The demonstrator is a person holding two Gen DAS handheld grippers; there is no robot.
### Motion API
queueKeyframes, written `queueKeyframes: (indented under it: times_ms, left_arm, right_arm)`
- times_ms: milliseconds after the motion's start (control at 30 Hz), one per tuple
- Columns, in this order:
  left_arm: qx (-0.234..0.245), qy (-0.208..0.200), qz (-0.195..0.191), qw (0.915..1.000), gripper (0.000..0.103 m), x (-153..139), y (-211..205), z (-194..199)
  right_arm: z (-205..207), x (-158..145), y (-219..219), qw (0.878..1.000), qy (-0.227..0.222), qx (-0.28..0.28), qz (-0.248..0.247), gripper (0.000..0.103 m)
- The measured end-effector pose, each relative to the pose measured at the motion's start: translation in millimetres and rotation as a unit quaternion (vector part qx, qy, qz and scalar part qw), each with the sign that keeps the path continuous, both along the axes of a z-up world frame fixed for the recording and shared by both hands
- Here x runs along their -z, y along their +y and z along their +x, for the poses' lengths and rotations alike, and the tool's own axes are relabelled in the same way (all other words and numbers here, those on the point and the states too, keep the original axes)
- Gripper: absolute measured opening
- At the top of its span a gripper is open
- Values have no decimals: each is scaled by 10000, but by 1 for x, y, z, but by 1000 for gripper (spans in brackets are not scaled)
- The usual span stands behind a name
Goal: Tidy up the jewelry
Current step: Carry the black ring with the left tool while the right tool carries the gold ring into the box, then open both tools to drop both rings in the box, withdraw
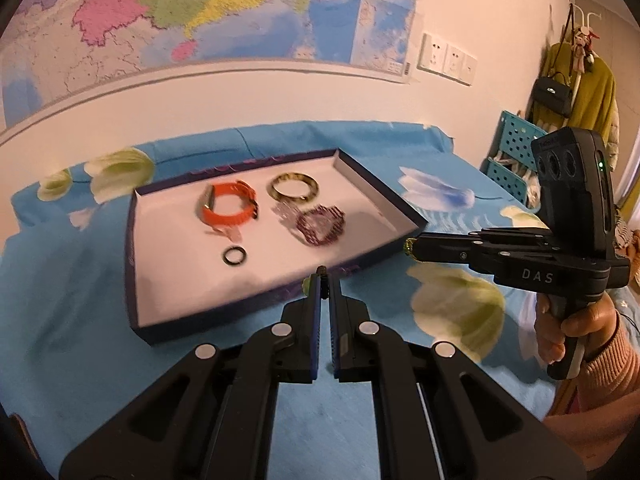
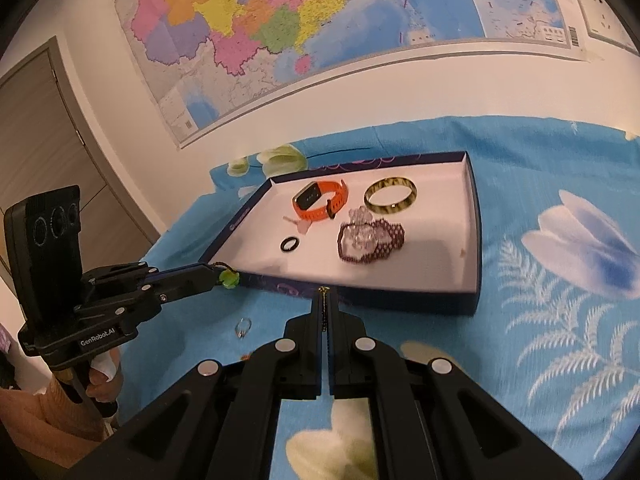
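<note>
The shallow tray (image 2: pixel 474 240) lies on the blue floral cloth (image 2: pixel 560 340) as the collecting place; it already holds an orange watch (image 2: pixel 320 200), a bangle (image 2: pixel 390 196), a beaded bracelet (image 2: pixel 370 240) and a dark ring (image 2: pixel 289 244). One clear ring (image 2: pixel 242 327) lies outside on the cloth. The left gripper (image 2: pixel 218 274) is closed on a small green piece (image 2: pixel 229 279) at the tray's near wall. The right gripper (image 2: pixel 325 292) is pinched on something gold, probably a fine chain; blur prevents certainty.
</note>
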State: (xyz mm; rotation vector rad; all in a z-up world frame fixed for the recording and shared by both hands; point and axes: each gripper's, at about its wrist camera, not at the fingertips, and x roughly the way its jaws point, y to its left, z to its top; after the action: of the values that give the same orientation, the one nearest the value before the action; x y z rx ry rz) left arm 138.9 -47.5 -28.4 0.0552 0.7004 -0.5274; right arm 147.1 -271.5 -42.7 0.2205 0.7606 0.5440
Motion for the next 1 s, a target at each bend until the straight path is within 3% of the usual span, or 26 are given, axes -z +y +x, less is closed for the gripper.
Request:
queueKeyframes:
  times_ms: [367,1000]
  left_arm:
    - [-146,-60,108,9998,5,-1,5,28]
    - [-303,209,220,9991,5,20,8,62]
  right_arm:
    - [33,-5,11,9999,-9,-24,-139,1]
    - [71,19,27,9989,387,-40,-264,1]
